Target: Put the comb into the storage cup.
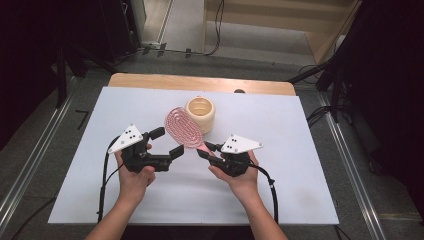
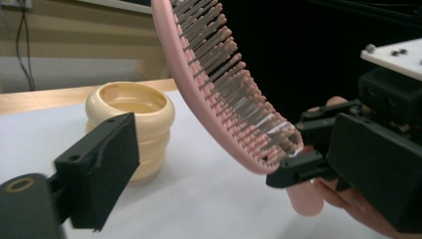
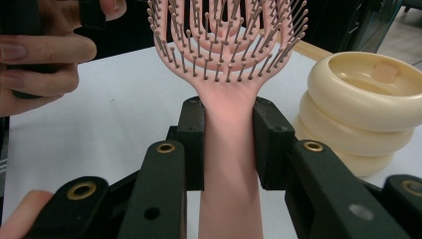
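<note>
My right tool (image 1: pixel 206 148) is clamped on the hairbrush (image 1: pixel 183 127) handle, frame centre; left tool (image 1: pixel 166 142) released beside it. Brush lifted; placing in the cream holder (image 1: pixel 200 113) remains, I'd judge.

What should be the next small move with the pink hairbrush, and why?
Probably the right gripper should carry the pink hairbrush toward the cream ribbed cup. Its jaws are shut on the brush handle, the head stands raised beside the cup, and the left gripper is open and apart from the brush.
</note>
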Motion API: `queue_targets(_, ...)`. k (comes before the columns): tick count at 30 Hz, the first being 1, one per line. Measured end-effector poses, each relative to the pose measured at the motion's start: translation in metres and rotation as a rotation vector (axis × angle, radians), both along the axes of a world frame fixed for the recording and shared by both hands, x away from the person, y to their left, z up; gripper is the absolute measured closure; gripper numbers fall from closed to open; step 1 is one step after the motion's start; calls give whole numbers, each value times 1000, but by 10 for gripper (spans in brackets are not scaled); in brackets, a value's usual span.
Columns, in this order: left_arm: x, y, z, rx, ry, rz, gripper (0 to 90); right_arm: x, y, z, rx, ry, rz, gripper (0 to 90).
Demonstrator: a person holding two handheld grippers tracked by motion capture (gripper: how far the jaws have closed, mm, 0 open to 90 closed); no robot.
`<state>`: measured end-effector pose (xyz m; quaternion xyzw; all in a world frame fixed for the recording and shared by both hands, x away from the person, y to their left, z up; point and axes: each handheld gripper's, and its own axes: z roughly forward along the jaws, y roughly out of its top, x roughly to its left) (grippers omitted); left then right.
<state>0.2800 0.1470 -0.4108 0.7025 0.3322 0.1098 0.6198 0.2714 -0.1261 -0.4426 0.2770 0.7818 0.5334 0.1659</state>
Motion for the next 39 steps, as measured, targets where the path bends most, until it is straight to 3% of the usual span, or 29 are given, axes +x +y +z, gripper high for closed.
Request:
queue_targets(4,0,-7,4,-1,18,14,130,-2,4,0,4,-15,4,676)
queue_targets(13,4,-19,5,-18,86,44,169,-7,10,-2,9,-41,-1,676)
queue_targets(18,5,-22,6,-27,101,59,355,-10,15,-4,4,-71,-14,675)
queue_targets(22,5,-22,5,-28,105,81,440,-14,20,-6,2,-100,-26,675)
queue_targets(28,8,-21,7,-66,129,31,548,-10,20,-9,24,-92,-31,673)
queue_targets(32,8,-22,11,-69,111,-45,623,-9,22,-11,13,-84,-14,674)
queue_targets(36,9,-23,12,-68,106,-61,639,-7,21,-11,29,-68,-12,662)
queue_targets(39,12,-21,11,-82,115,-70,641,-6,18,-8,71,-47,-7,566)
